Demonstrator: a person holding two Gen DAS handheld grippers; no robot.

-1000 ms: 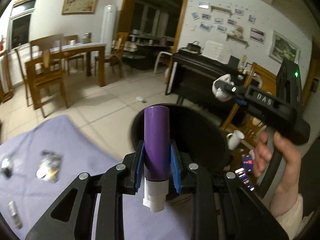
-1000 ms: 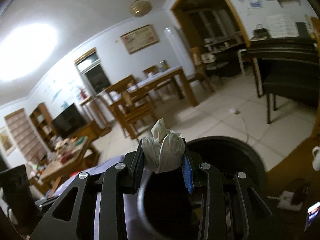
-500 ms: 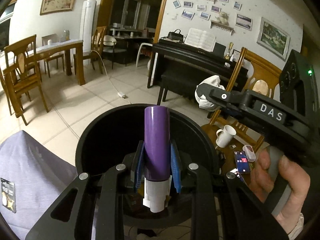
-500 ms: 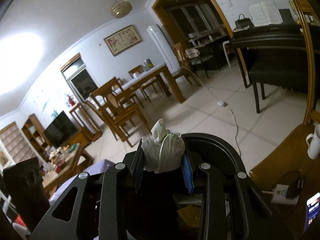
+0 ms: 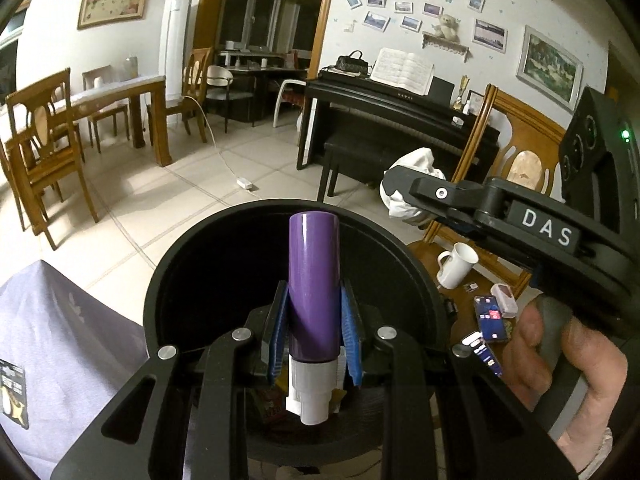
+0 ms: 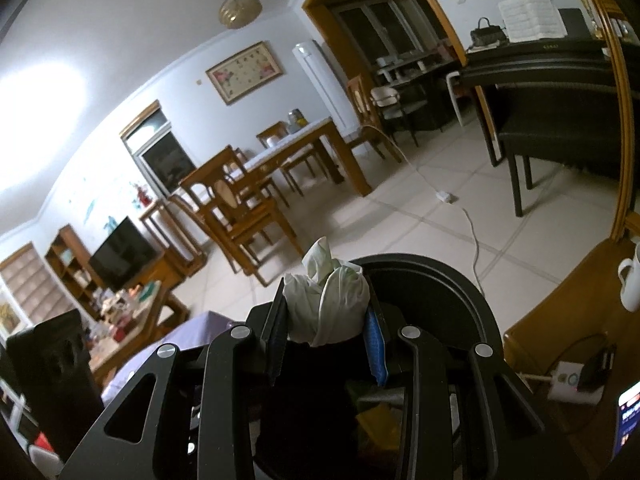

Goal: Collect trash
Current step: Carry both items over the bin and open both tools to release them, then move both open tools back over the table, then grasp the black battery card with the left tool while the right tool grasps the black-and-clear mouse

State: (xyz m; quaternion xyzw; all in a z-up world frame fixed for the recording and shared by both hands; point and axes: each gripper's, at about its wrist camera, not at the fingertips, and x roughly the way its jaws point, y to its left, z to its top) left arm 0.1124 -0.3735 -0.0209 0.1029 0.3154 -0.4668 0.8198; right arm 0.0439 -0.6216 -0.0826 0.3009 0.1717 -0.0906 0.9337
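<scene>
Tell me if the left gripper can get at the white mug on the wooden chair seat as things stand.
Probably not. The left gripper is shut on the purple tube over the black bin, and the right gripper hangs between it and the white mug.

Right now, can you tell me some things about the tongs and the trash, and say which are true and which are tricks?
1. The left tongs squeeze a purple tube. True.
2. The purple tube lies on the floor. False: it is held over the black bin.
3. The right tongs have a crumpled white wad between them. True; they are opening.
4. The bin is red. False: it is black.
5. A white mug stands near the bin. True.
</scene>
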